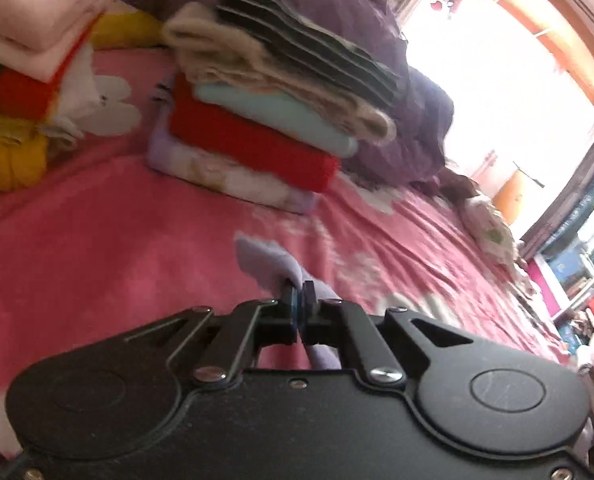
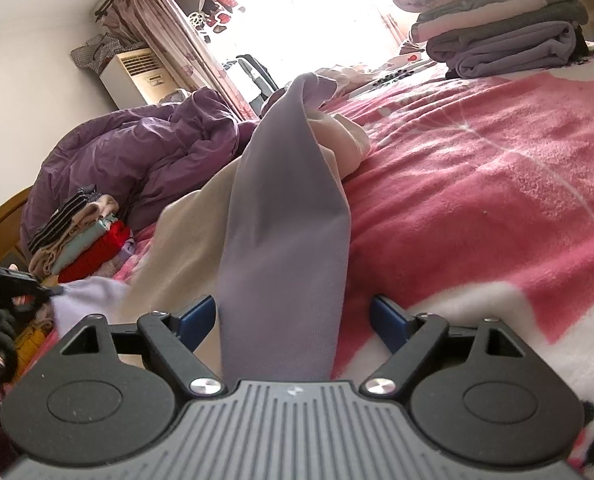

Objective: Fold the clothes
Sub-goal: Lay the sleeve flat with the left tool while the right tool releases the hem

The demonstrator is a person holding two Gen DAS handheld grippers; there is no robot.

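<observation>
A lavender garment (image 2: 285,232) with a cream lining (image 2: 177,248) lies on the pink bedspread (image 2: 477,184). In the right wrist view a long strip of it runs up between the blue pads (image 2: 393,320) of my right gripper (image 2: 293,314), which stands open around it without pinching. My left gripper (image 1: 299,294) is shut on a lavender corner of the garment (image 1: 265,260), held just above the bedspread (image 1: 97,240). At the far left edge of the right wrist view, a dark shape holds a pale lavender flap (image 2: 85,300).
A stack of folded clothes (image 1: 257,120) sits beyond the left gripper and shows again as the same stack (image 2: 85,236). Behind it lies a purple duvet (image 2: 137,152). More folded piles (image 1: 29,20) (image 2: 505,32) stand on the bed. A white floor unit (image 2: 137,76) is by the window.
</observation>
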